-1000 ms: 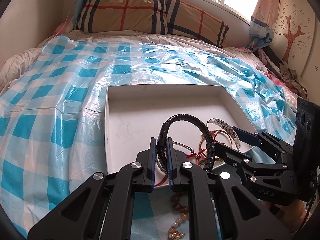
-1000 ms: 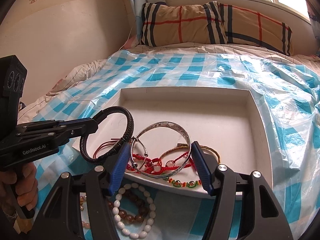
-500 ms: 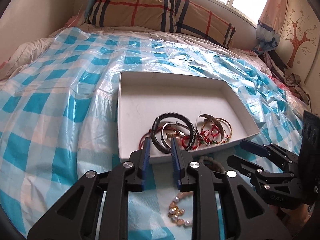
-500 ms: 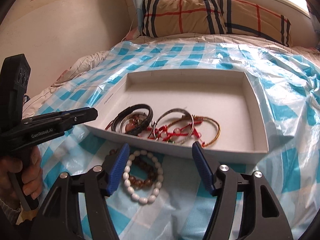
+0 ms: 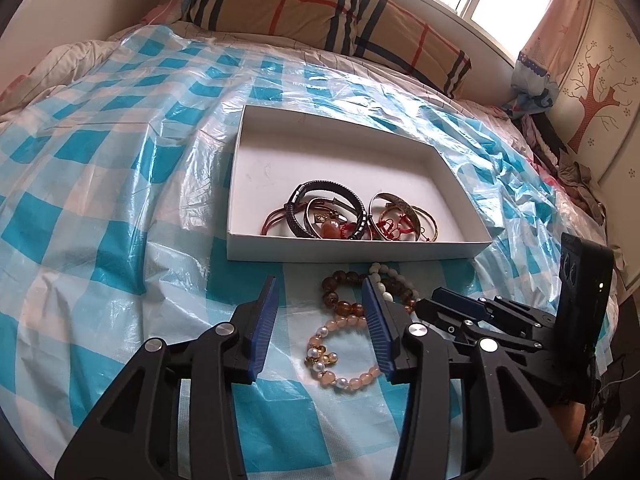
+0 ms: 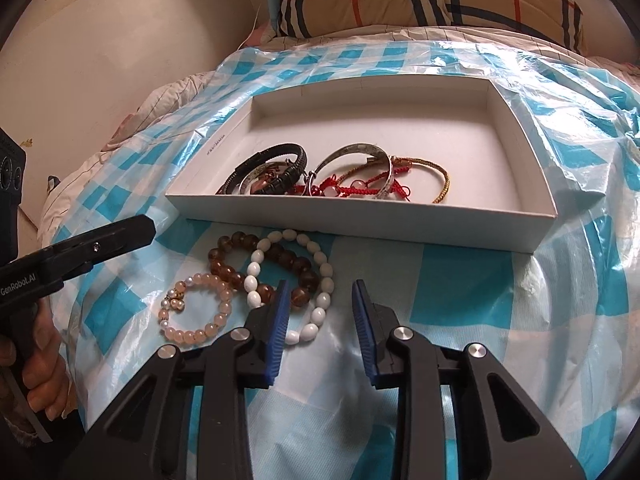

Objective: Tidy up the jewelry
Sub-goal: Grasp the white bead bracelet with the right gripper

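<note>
A white shallow box (image 5: 352,248) (image 6: 360,220) lies on the bed and holds several bracelets: a black braided bangle (image 5: 332,190) (image 6: 280,160), a silver bangle (image 6: 360,152) and red and gold cords (image 6: 400,182). Three beaded bracelets lie on the sheet in front of the box: pink (image 5: 352,376) (image 6: 196,320), brown (image 5: 340,300) (image 6: 240,256) and white (image 6: 316,276). My left gripper (image 5: 320,296) is open and empty above the pink and brown bracelets. My right gripper (image 6: 320,300) is open and empty just above the white one.
A blue-and-white checked plastic sheet (image 5: 100,200) covers the bed. A plaid pillow (image 5: 320,12) lies at the head under the window. A wall runs along the left (image 6: 100,40). Clothes are piled at the right bed edge (image 5: 572,168).
My left gripper let go of the black bangle into the box, pulled back toward me and opened. Both grippers have drawn back from the box to the beaded bracelets in front.
</note>
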The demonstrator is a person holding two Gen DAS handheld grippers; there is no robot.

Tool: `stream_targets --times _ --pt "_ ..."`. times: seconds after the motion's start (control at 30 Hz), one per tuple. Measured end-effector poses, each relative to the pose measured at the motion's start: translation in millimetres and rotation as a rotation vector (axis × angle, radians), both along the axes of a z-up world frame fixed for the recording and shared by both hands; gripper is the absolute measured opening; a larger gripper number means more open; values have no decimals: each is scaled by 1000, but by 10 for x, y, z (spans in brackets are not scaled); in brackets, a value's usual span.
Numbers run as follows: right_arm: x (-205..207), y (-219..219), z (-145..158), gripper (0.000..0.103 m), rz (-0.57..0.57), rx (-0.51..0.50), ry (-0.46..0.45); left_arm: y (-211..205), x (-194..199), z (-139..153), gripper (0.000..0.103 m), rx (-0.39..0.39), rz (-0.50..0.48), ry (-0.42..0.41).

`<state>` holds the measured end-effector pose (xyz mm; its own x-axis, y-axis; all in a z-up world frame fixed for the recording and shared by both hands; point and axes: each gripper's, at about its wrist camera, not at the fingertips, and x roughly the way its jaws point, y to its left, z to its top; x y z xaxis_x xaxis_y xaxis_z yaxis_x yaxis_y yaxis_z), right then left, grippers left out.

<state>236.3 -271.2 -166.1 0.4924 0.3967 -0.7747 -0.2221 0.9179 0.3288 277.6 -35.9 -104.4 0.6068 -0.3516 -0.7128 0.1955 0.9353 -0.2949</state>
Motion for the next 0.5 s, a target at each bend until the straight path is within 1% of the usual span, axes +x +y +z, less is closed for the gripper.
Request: stream_targets --times 0.1,0.2,0.23,0.27,0.33,0.4,0.5 --pt "6 54 -33 32 13 -46 14 -38 -15 29 44 5 -7 -5" --pt "7 211 -43 32 44 -143 -8 -70 -39 56 44 12 -9 -11" --pt "-1 246 -43 28 56 -161 -16 -78 -53 70 44 14 -6 -16" --pt "-12 265 -42 20 70 -160 -20 -82 -69 85 45 13 -2 -21" --pt "-47 271 -35 10 86 -149 -17 -79 -100 119 46 13 7 -31" --pt "-103 208 -23 8 73 -118 -11 -77 -131 145 50 13 16 -39" --pt "-202 -1 -32 8 6 1 17 -88 -164 169 54 19 22 -42"
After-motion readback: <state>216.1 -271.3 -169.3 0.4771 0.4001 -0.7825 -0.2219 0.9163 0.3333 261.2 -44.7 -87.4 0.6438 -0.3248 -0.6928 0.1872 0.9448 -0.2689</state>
